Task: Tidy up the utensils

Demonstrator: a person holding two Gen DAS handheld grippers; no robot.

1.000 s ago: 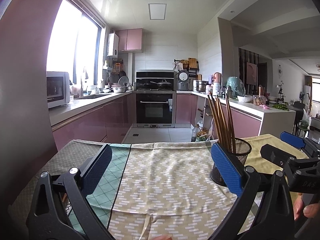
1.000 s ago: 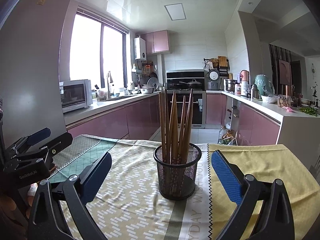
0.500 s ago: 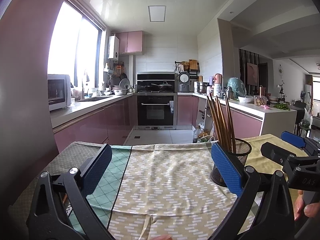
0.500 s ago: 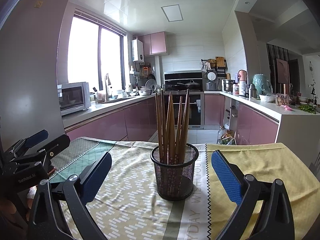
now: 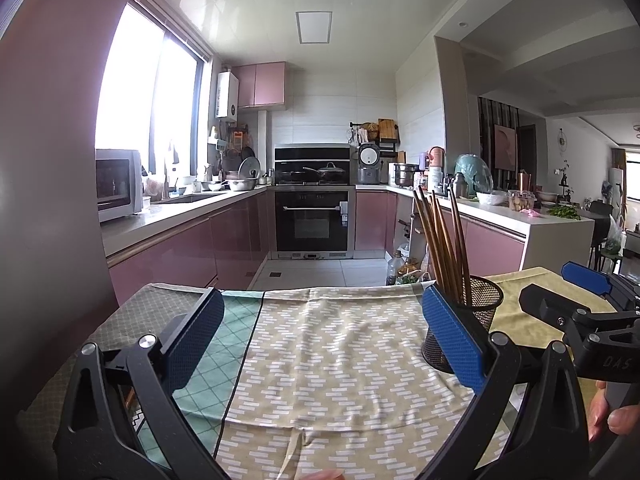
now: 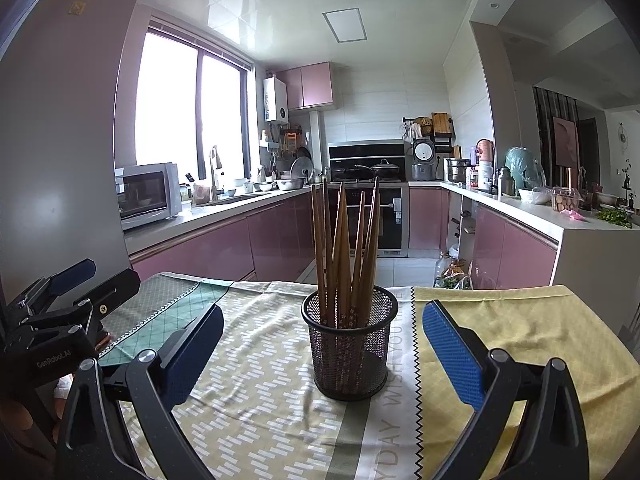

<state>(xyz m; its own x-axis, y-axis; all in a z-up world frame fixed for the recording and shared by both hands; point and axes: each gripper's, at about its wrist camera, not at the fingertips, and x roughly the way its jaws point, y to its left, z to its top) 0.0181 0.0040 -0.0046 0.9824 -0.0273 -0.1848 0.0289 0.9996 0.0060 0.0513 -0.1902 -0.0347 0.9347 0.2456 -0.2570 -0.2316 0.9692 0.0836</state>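
A black mesh cup (image 6: 347, 344) stands upright on the patterned cloth and holds several brown chopsticks (image 6: 344, 248) that fan out above its rim. My right gripper (image 6: 320, 344) is open and empty, its blue pads on either side of the cup and a little nearer the camera. In the left wrist view the cup (image 5: 476, 320) sits behind my right pad, and the chopsticks (image 5: 440, 240) lean left. My left gripper (image 5: 320, 336) is open and empty over bare cloth, left of the cup.
The table carries a beige patterned cloth (image 5: 332, 352), a green checked strip (image 5: 224, 332) to the left and a yellow cloth (image 6: 520, 328) to the right. The other gripper shows at each view's edge. Kitchen counters and an oven (image 5: 314, 216) lie beyond.
Both views have tilted up slightly, so the cup and table sit a little lower in frame. The cup, the chopsticks and both open grippers are otherwise unchanged.
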